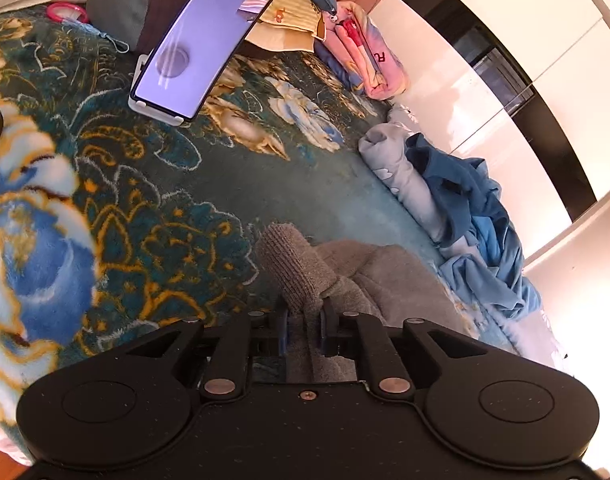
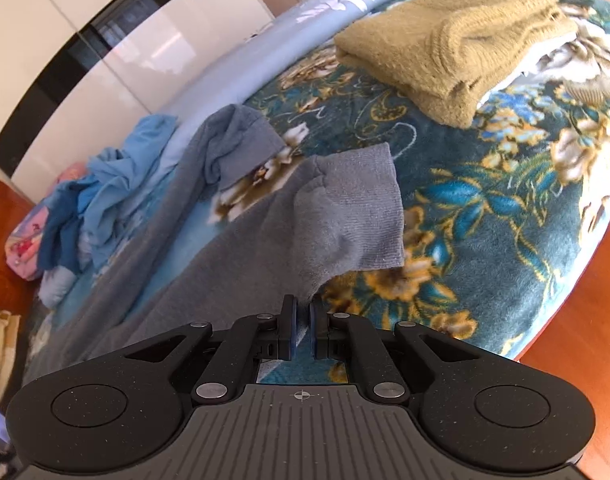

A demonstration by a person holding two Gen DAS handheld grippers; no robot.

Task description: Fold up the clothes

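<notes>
Grey knit: my main item, a grey sweater (image 2: 233, 240), is spread across the bed, running from near my grippers toward the far edge.
Left gripper (image 1: 303, 320): clamped on a bunched fold of that grey sweater, right by a ribbed cuff (image 1: 289, 264) that sticks up just past the fingers. Fabric fills the narrow gap between the blue pads (image 1: 283, 326), so I call it a grip.
Right gripper (image 2: 303, 318): jaws nearly together. An edge of the sweater hangs just in front of the tips, and it looks pinched there, near the ribbed sleeve end (image 2: 357, 212).
Other sleeve: its cuff (image 2: 241, 144) lies crumpled farther out, toward the blue pile.
Bed cover: plush teal blanket (image 1: 185, 184) with gold and blue flowers, under everything.
Blue pile: crumpled blue clothes (image 1: 481, 232) sit at the bed's edge beside a pale blue floral sheet (image 2: 265, 48), near the glossy white wardrobe (image 1: 505, 92).
Yellow knit: a folded mustard sweater (image 2: 457, 48) sits well apart from the grey one, at the far end in the right view.
Phone: a phone (image 1: 203, 40) leans on a white stand, screen lit pale purple.
Extras: pink folded cloth (image 1: 369, 60) at the far side, pink ring (image 1: 65, 11) near a dark pillow (image 1: 129, 4).
</notes>
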